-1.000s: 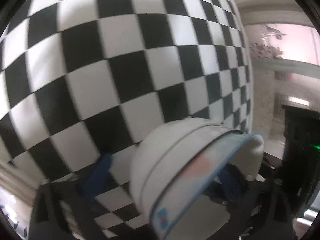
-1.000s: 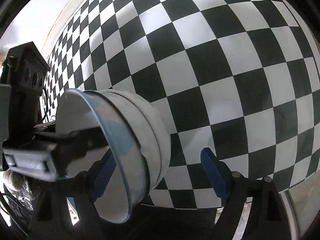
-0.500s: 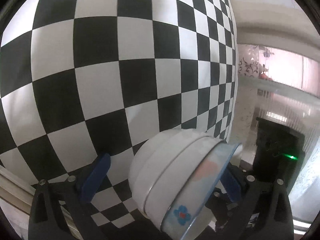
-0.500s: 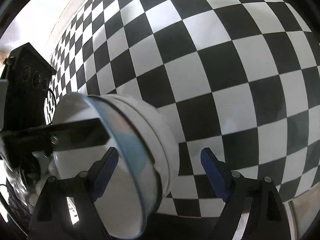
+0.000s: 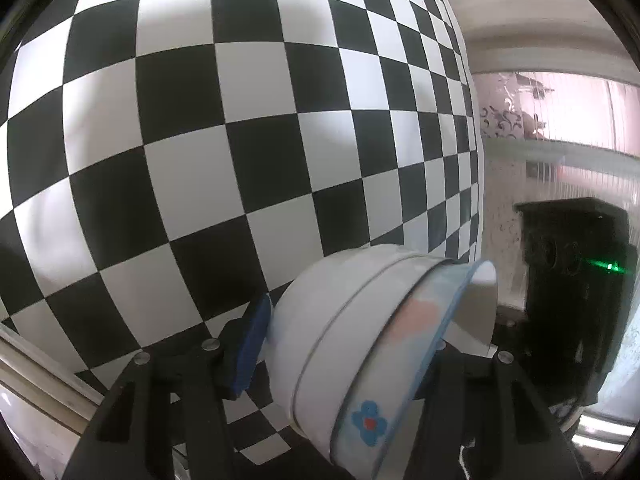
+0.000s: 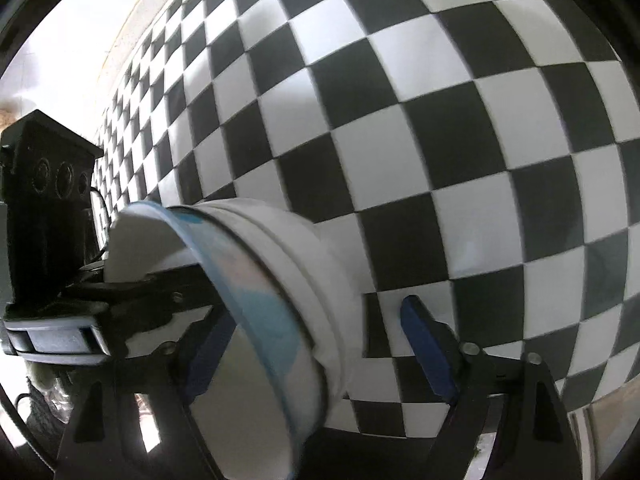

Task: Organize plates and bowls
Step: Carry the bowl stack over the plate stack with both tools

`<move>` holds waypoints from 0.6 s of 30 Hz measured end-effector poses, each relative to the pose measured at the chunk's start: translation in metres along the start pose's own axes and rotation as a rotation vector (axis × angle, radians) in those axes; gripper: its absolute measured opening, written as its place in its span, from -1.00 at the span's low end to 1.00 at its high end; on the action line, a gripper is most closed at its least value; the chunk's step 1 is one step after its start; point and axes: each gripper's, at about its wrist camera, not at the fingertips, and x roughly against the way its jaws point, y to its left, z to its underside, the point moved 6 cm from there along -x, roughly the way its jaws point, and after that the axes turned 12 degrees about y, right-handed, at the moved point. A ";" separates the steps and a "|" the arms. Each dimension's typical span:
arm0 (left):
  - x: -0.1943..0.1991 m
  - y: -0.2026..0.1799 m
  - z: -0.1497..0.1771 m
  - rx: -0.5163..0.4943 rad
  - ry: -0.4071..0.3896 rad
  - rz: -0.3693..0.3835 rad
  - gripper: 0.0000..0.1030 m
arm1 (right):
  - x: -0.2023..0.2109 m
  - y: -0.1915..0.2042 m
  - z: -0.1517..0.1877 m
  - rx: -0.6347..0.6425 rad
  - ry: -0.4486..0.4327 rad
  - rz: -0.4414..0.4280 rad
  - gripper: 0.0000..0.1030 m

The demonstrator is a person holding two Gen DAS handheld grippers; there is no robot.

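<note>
Right now it looks like a handover of the bowl (image 5: pixel 360 344) btw claws, above the checkered worktop (image 5: pixel 240 140). Bowl is white w/ blue rim band and a small blue flower, tipped on its side, clear of the cloth as far as I can tell.

Left claw (image 5: pixel 344 344): jaws closing, bowl btw them; one blue pad sits against the bowl's base side, the other is hidden behind the rim, so contact there can't be confirmed.

Right claw (image 6: pixel 316 344): also closing, one finger inside the bowl (image 6: pixel 280 300), the other outside, w/ a gap to the wall, so not gripping yet.

Next, prob.: one claw must get a firm hold before the other lets go, else bowl drops.

Hidden: no stack, plates or target spot in view. Black device (image 5: pixel 576 280) at the edge unclear.
</note>
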 end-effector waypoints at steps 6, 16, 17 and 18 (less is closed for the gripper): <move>0.000 -0.003 0.001 -0.001 0.000 -0.030 0.03 | -0.001 0.001 0.004 -0.002 -0.019 -0.031 0.26; 0.002 -0.001 0.013 0.016 0.007 -0.064 0.03 | -0.017 -0.004 0.016 -0.033 0.015 -0.146 0.20; 0.001 0.000 0.014 0.020 0.011 -0.065 0.03 | -0.020 -0.004 0.017 -0.034 0.018 -0.148 0.20; 0.000 0.000 0.014 0.030 0.010 -0.062 0.03 | -0.021 -0.004 0.017 -0.036 0.023 -0.151 0.19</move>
